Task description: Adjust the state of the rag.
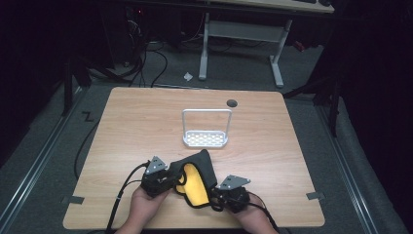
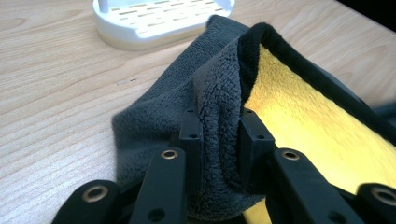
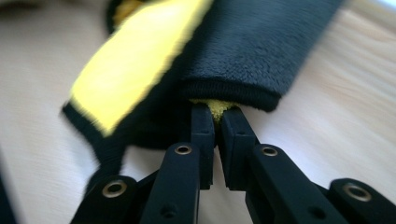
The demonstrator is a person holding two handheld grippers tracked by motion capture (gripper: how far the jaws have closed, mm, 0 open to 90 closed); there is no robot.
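A fleece cloth, dark grey outside (image 1: 203, 163) and yellow inside (image 1: 194, 184), lies folded near the table's front edge between my two grippers. My left gripper (image 1: 174, 178) is at its left side. In the left gripper view that gripper (image 2: 218, 119) is shut on a bunched fold of the grey cloth (image 2: 154, 107), with the yellow lining to the right. My right gripper (image 1: 215, 197) is at the cloth's front right corner. In the right gripper view its jaws (image 3: 215, 111) stand nearly together, pinching the hemmed edge of the cloth (image 3: 252, 51), and yellow pile shows between the pads.
A white slotted rack (image 1: 205, 140) with a tall wire handle stands mid-table behind the cloth; its base (image 2: 159, 21) is also in the left gripper view. A dark round grommet (image 1: 232, 103) sits near the wooden table's (image 1: 136, 122) far edge. Cables trail off the front left.
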